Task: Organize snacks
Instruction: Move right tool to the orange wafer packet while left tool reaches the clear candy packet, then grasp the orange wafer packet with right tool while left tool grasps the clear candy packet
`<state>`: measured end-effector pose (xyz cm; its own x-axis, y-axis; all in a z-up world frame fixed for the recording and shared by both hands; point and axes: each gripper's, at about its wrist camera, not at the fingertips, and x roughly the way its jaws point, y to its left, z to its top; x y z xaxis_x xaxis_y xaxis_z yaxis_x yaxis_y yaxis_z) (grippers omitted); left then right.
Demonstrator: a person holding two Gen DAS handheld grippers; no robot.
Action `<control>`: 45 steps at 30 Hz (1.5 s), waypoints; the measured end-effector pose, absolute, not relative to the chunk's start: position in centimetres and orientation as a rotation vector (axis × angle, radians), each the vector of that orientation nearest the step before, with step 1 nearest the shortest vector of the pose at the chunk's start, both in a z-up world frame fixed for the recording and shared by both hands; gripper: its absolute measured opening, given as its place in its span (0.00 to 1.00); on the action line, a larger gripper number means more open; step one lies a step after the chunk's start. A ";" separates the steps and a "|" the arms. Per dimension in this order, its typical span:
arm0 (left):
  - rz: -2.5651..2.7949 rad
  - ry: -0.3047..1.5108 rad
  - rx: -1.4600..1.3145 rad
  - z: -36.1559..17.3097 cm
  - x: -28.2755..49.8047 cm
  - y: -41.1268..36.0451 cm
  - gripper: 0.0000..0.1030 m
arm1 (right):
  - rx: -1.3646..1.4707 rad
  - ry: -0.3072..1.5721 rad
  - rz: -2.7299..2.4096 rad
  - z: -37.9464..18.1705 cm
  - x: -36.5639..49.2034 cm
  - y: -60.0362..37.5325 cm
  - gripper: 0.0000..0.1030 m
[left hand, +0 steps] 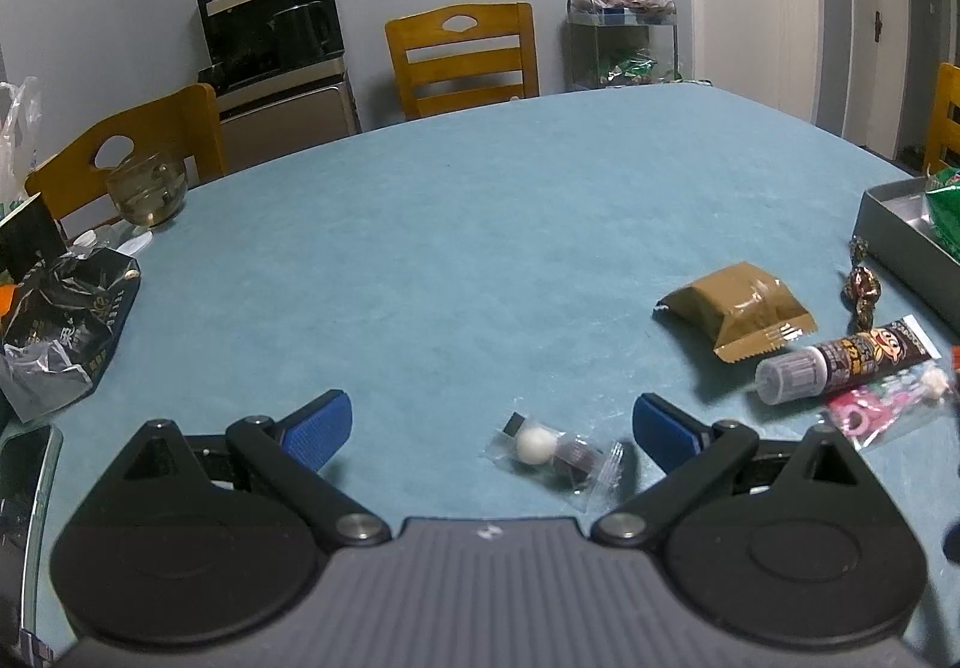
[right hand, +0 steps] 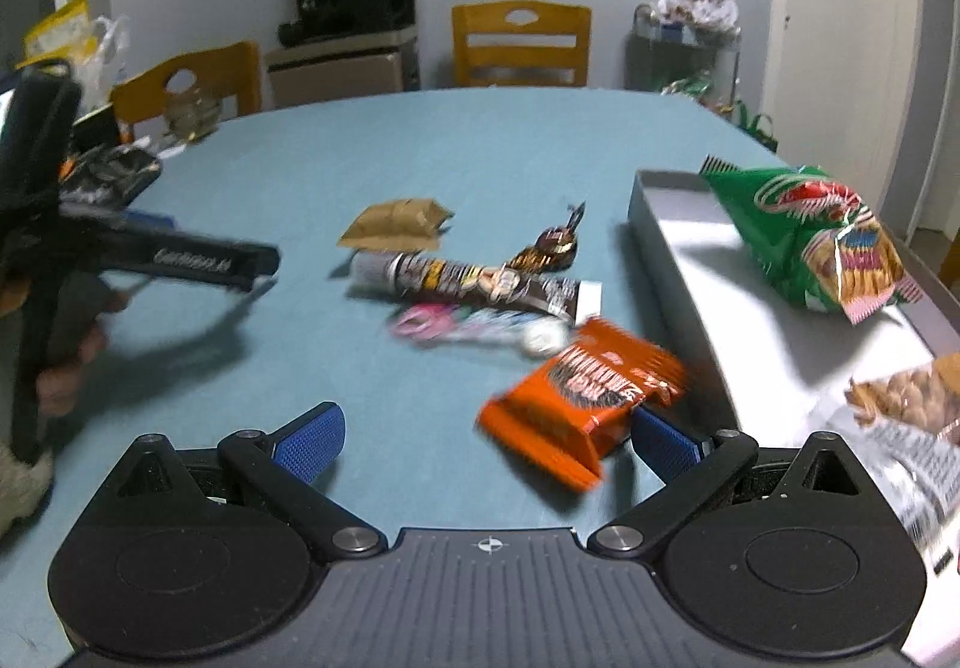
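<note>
Snacks: green bag [right hand: 810,242] and nut pack [right hand: 906,404] in tray [right hand: 672,224]; orange pack [right hand: 588,398], tube [right hand: 456,278], brown pack [right hand: 393,224], candies loose on worktop [right hand: 420,140]; both grippers' fingers open, empty — roughly one-third done.

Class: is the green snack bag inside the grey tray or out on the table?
Inside: the green snack bag lies on the grey tray floor.

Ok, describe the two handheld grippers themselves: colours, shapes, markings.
Both match: the left gripper and right gripper each have a grey ribbed body, black round-lobed housings, black linkage arms on silver pivot bolts, and blue textured finger pads. A small white mark sits on each body's front edge. The left gripper's side carries blurred white lettering.
</note>
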<state>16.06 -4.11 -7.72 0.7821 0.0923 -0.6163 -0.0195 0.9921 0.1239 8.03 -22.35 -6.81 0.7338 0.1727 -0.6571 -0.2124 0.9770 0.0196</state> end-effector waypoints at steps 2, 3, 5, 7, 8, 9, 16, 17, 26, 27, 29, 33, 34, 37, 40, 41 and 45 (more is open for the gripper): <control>0.059 0.671 0.112 -7.8 16.0 -4.1 0.98 | -0.068 0.704 0.199 -6.9 8.6 -22.3 1.00; 0.058 0.672 0.110 -7.8 16.0 -3.9 0.98 | -0.072 0.698 0.195 -7.0 8.9 -22.2 1.00; 0.059 0.676 0.106 -7.8 16.0 -3.7 0.98 | -0.086 0.688 0.186 -7.1 9.3 -22.1 0.98; 0.061 0.681 0.097 -7.8 16.2 -3.5 0.98 | -0.091 0.677 0.183 -7.2 9.5 -22.2 0.94; 0.063 0.683 0.088 -7.8 16.2 -3.3 0.98 | -0.093 0.670 0.181 -7.3 9.6 -22.2 0.91; 0.068 0.682 0.079 -7.7 16.2 -3.0 0.98 | -0.095 0.665 0.180 -7.3 9.7 -22.2 0.89; 0.139 0.692 -0.110 -7.1 16.6 0.8 0.98 | -0.114 0.652 0.197 -7.2 9.5 -22.3 0.67; 0.133 0.694 -0.133 -6.9 16.6 1.2 0.98 | -0.113 0.649 0.202 -7.2 9.4 -22.3 0.65; 0.055 0.698 0.009 -7.6 16.2 -2.1 0.98 | -0.106 0.647 0.202 -7.3 9.3 -22.6 0.66; 0.048 0.707 0.029 -7.9 16.3 -2.5 0.97 | -0.105 0.648 0.204 -7.2 9.3 -22.6 0.67; 0.032 0.723 0.050 -8.2 16.4 -3.1 0.92 | -0.100 0.649 0.204 -7.2 9.3 -22.6 0.67; -0.025 0.731 0.013 -8.1 16.2 -2.7 0.73 | -0.067 0.649 0.214 -7.0 9.3 -22.9 0.67; -0.041 0.733 0.004 -8.0 16.2 -2.7 0.65 | -0.056 0.648 0.219 -6.9 9.2 -23.0 0.67; -0.086 0.719 0.023 -7.8 15.7 -3.3 0.46 | -0.051 0.647 0.222 -6.8 9.2 -23.1 0.67; -0.126 0.709 0.051 -7.7 15.3 -4.1 0.39 | -0.060 0.647 0.219 -6.9 9.2 -23.0 0.67; -0.145 0.709 0.051 -7.7 15.2 -4.2 0.38 | -0.063 0.647 0.219 -6.9 9.2 -23.0 0.68; -0.225 0.714 0.018 -7.5 14.9 -4.3 0.33 | -0.064 0.647 0.220 -7.0 9.2 -22.9 0.68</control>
